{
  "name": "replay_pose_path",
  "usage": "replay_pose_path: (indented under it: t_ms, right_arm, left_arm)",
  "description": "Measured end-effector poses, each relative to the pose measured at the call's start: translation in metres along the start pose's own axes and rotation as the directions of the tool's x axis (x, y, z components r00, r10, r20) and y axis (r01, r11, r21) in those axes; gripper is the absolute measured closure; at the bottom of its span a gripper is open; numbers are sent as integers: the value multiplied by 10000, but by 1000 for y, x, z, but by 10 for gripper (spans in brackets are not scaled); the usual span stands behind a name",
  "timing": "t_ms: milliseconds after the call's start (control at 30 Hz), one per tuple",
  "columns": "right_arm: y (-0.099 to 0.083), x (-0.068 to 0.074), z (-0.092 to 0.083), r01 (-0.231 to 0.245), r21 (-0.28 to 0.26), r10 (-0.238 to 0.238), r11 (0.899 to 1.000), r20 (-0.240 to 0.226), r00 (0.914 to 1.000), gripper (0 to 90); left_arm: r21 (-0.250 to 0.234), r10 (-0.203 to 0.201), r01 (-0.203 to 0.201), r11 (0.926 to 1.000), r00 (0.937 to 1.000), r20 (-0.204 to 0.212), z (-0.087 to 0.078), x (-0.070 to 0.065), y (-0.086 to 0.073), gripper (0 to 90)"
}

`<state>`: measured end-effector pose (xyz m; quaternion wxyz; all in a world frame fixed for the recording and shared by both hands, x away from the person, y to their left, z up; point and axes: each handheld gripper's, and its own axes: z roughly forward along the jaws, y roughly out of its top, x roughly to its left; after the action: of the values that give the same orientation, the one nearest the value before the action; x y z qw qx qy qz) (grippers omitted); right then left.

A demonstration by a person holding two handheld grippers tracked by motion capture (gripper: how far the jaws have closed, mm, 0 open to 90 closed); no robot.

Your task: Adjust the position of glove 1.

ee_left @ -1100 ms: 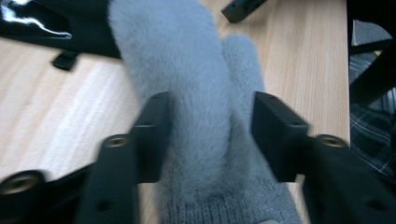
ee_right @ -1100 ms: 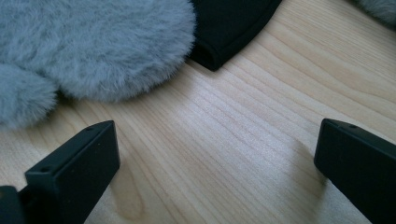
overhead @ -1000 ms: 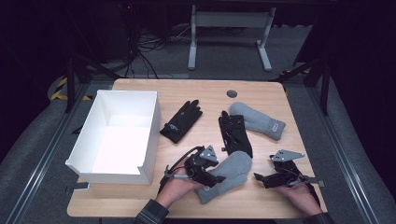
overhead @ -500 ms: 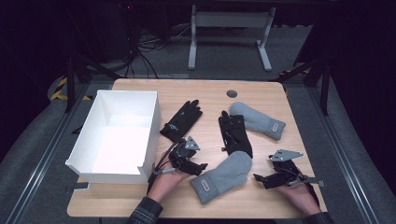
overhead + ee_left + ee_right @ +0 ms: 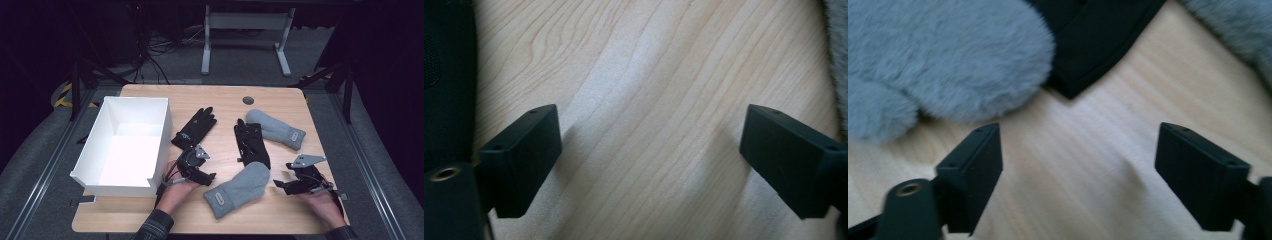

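Both jaws wide and empty, left gripper [image 5: 206, 178] just opening over bare desk [image 5: 649, 100] between black glove [image 5: 196, 127] and grey mitten [image 5: 239, 187], right gripper [image 5: 280, 185] just closing slightly beside mitten: fluffy pile may slip a shallow pinch.

We see white box [image 5: 125, 145] sitting open-topped at left side of wooden table [image 5: 225, 97]. We spot second grey mitten [image 5: 277, 129] lying flat toward far right. Round dark grommet [image 5: 248, 100] sits in table near far edge. Beyond table, we note grey metal stand [image 5: 245, 42] and tangled cables [image 5: 152, 55] on dark floor.
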<state>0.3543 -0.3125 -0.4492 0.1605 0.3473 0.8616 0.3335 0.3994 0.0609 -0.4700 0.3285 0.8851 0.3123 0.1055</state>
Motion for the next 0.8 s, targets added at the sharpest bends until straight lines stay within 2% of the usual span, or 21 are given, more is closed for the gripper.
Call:
replay_pose_path:
  t_ms: [167, 400, 533, 633, 733, 800]
  right_arm:
    - [10, -28, -6, -454, -27, 454, 9990, 88, 9989, 360]
    - [31, -63, -12, -413, -432, 438, 9982, 606, 9972, 388]
    - [42, -78, -7, -451, -740, 501, 9962, 672, 9965, 400]
    - [49, -87, 2, -474, -753, 522, 9960, 623, 9967, 413]
    - [55, -94, 11, -397, -437, 428, 9983, 733, 9964, 410]
    - [58, -102, 16, -414, -452, 451, 9981, 827, 9956, 409]
  left_arm:
    - [-374, 59, -57, 9993, 10000, 61, 3, 3, -5, 0]
    - [-502, 158, -150, 9986, 9998, 155, 3, 5, -7, 0]
    - [-516, 170, -162, 9985, 9997, 153, 3, 5, -7, 0]
    - [-503, 159, -151, 9986, 9998, 154, 3, 5, -7, 0]
    - [-500, 160, -152, 9986, 9997, 159, 3, 5, -7, 0]
    - [-506, 154, -146, 9986, 9998, 159, 3, 4, -7, 0]
